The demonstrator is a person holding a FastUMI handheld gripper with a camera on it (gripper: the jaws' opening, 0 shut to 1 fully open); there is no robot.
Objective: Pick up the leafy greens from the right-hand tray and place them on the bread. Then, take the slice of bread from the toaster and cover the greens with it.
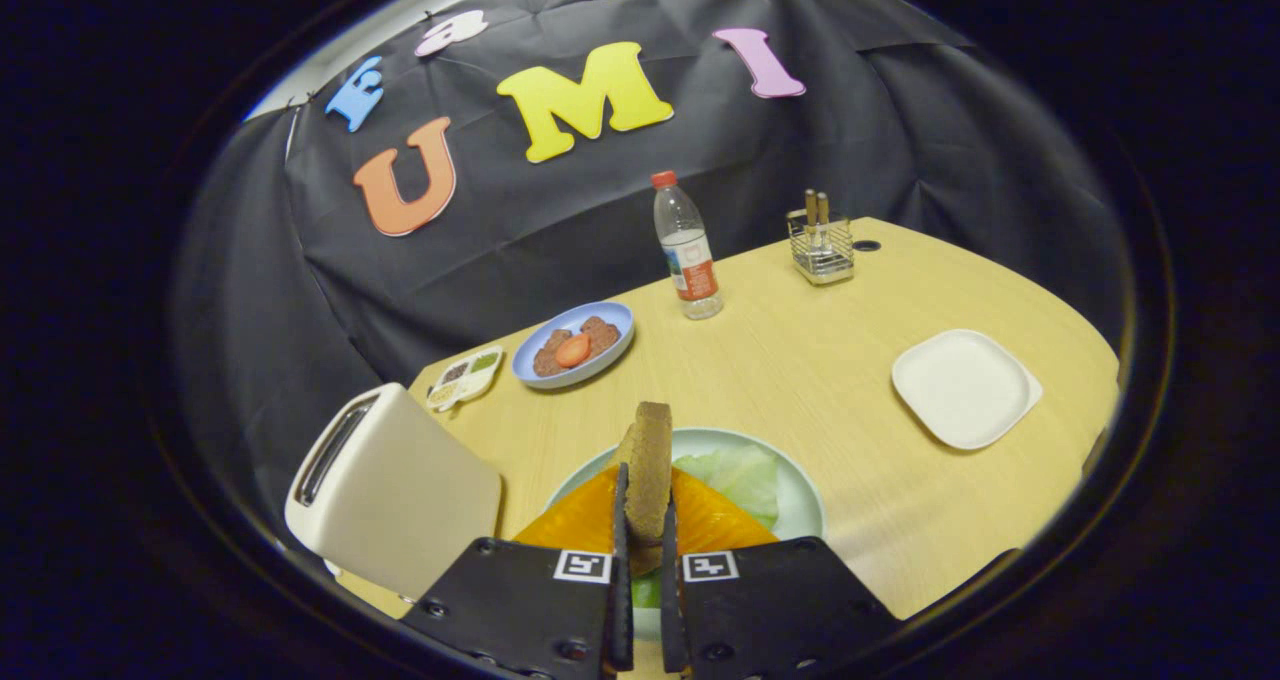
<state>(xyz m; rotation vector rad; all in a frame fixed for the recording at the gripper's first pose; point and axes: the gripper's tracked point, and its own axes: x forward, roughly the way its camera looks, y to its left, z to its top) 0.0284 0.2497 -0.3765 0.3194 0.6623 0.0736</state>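
Note:
My gripper (645,505) is shut on a brown slice of bread (651,465), which stands on edge between the two fingers. Directly beneath it lies a pale green round plate (805,505) holding an orange-yellow slice (715,525) with light green leafy greens (740,475) on top of it, toward its right side. The cream toaster (390,490) stands just left of the fingers, its slot facing up. A white square tray (965,387) sits bare on the table to the right, beyond the fingers.
A blue plate (535,370) with brown patties and a tomato slice lies beyond the toaster, next to a small seasoning tray (465,376). Farther back stand a water bottle (686,250) and a wire holder (821,245). The wooden table's (830,350) edge curves round on the right.

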